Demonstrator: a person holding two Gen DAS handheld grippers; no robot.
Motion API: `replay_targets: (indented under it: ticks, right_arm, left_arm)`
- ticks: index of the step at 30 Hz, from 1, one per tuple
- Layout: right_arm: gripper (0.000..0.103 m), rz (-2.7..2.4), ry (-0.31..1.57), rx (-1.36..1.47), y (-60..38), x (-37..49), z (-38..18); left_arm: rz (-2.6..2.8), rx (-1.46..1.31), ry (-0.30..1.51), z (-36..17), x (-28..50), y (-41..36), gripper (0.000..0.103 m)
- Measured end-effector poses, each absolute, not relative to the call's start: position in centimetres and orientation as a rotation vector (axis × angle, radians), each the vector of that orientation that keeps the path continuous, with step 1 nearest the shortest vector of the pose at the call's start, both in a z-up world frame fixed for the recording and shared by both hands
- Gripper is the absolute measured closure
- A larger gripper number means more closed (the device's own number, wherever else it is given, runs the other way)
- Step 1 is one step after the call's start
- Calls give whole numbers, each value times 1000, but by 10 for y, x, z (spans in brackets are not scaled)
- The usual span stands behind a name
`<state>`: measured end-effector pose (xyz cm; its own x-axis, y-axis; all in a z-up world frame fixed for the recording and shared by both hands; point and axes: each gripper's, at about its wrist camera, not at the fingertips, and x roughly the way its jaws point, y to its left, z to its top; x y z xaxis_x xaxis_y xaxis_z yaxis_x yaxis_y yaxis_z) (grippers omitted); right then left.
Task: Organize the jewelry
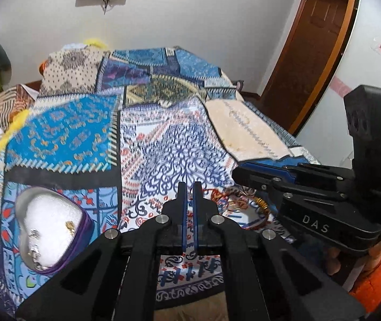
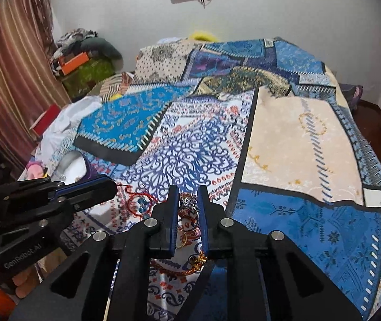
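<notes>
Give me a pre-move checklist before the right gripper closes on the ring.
1. Ring lies between the right gripper fingers: ok.
2. Right jaws open enough to close on it: ok.
3. Ring free of the red thread and gold bangle: cannot tell.
4. Left gripper empty: cannot tell, jaws nearly shut.
5. Jewelry box open, room on its white pad: ok.
6. Left gripper clear of the right gripper's path: ok.
</notes>
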<state>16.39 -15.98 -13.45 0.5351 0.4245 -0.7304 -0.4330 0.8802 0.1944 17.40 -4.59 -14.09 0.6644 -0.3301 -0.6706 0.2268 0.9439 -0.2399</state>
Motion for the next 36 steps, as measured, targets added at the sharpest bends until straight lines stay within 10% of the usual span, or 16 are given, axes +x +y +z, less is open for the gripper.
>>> replay_targets:
  ticks: [36]
  right_arm:
    - [91, 566, 640, -4, -123, 104, -49]
  left_arm:
    - [-147, -128, 468, -10, 103, 44, 102]
